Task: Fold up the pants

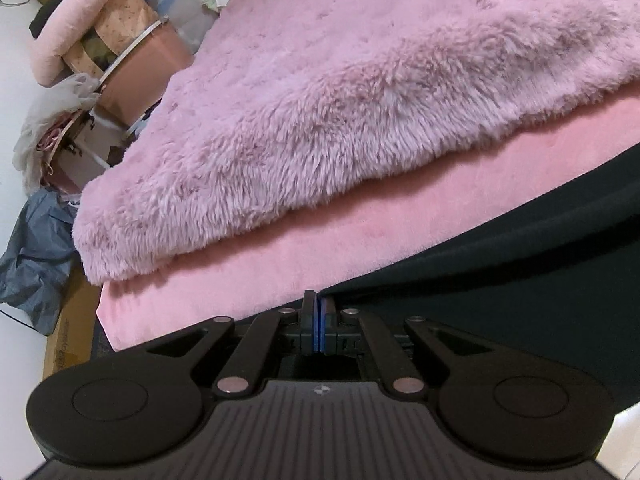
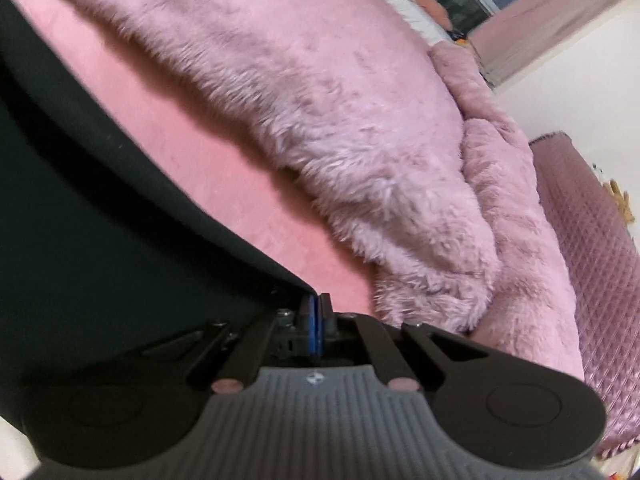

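The dark pants (image 1: 520,276) stretch from my left gripper (image 1: 319,300) off to the right of the left wrist view, held above the pink bed sheet (image 1: 320,256). The left jaws are shut on a corner of the pants. In the right wrist view the pants (image 2: 80,240) fill the left side, and my right gripper (image 2: 316,300) is shut on their other corner. The cloth hangs taut between the two grippers. The rest of the pants is out of view.
A fluffy pink blanket (image 1: 360,100) covers the bed behind the sheet; it also shows in the right wrist view (image 2: 320,100). Boxes, bags and a pink cushion (image 1: 88,12) pile up left of the bed. A quilted mauve cover (image 2: 592,280) lies at right.
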Demonstrator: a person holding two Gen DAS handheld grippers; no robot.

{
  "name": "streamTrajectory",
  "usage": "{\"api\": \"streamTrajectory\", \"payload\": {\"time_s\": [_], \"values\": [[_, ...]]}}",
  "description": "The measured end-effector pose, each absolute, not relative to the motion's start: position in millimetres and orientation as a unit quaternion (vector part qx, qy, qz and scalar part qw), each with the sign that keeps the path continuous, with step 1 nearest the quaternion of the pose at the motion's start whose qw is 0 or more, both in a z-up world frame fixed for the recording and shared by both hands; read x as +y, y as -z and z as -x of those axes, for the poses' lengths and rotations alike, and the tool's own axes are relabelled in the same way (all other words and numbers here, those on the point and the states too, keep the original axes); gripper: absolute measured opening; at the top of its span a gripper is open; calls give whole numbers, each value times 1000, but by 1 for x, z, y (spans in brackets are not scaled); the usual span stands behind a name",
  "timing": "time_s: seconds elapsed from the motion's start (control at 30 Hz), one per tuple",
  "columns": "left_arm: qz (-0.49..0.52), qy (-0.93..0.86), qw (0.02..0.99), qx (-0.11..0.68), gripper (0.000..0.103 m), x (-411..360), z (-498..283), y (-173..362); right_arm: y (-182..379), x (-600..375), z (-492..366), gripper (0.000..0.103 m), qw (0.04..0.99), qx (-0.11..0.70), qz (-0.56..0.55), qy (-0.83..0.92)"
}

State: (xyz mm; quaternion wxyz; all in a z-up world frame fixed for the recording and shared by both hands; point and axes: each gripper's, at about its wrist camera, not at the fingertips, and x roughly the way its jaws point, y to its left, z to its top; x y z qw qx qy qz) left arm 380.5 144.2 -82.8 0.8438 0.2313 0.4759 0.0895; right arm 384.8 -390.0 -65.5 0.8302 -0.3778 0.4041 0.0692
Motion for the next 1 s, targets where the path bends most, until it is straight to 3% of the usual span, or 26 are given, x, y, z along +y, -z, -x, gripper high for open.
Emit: {"api": "streamTrajectory", "payload": {"time_s": [0.37,0.5,0.53,0.57,0.6,0.67,0.83,1.0], "values": [[-209,-107,826,512,1,152,-408,137,116,-388,-428,0,828,455,324,-43],[-210,-123,832,499,17,151,-408,140,127,-387,-432,2,831,458,314,-26],[-210,-122,835,493,21,151,-408,139,128,-386,-432,4,835,456,308,-22],[-211,-127,838,487,32,152,-407,138,128,-386,-433,16,837,454,306,-15],[-209,-134,844,475,44,153,-405,134,126,-384,-431,43,841,445,308,-2],[-195,-138,860,450,57,154,-397,124,118,-383,-426,67,854,418,310,12],[-138,-126,892,411,61,146,-360,86,86,-385,-396,66,883,382,272,16],[56,-66,909,408,63,142,-300,72,50,-411,-331,66,926,358,106,47]]}}
